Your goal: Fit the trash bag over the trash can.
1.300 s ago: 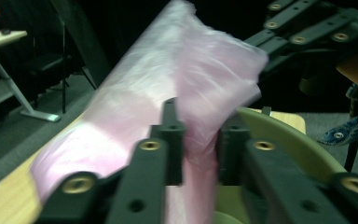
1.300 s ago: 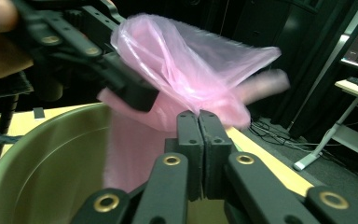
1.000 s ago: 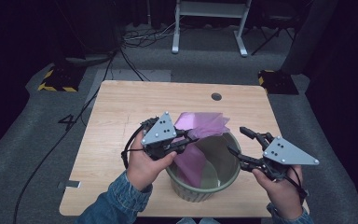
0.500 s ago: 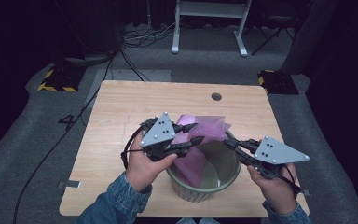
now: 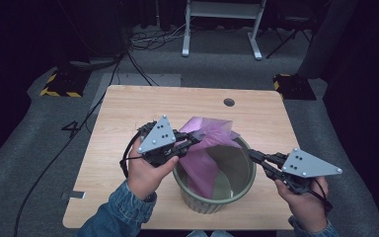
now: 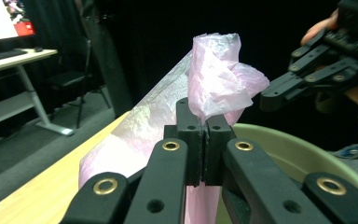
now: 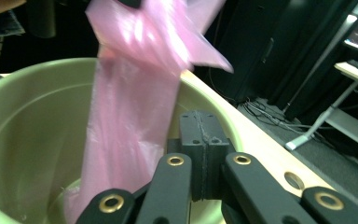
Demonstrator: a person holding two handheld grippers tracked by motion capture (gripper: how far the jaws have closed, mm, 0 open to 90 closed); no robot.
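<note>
- Left gripper (image 5: pixel 196 138) is clenched on the top edge of the pink plastic bag (image 5: pixel 208 148). In the left gripper view its jaws meet with bunched film (image 6: pixel 219 79) rising above them.
- The bag hangs from that pinch into the green bin (image 5: pixel 212 205). Its lower part trails down the inner wall at about 10 o'clock of the rim, and its upper flap stands above the rim toward 12 o'clock.
- Right gripper (image 5: pixel 252 154) sits over the rim at about 3 o'clock. Its jaws are pressed together with nothing between them, and the bag (image 7: pixel 130 93) hangs just beyond them.
- Bin stands near the 6 o'clock edge of the wooden table (image 5: pixel 128 108).
- Risk: the bag is held at a single point, so the mouth may stay collapsed; a pull from the left could then drag the film out instead of spreading it.
- Risk: the right gripper closed short of the film, so a repeat could miss again or nip the rim and tip the bin.
- Risk: thin film could tear at the pinch if tugged hard.
- Versus a second ago: the right gripper's jaws have gone from spread to closed and empty. The left gripper's jaws eased briefly, then re-closed on the bag. Both hands are roughly where they were.
</note>
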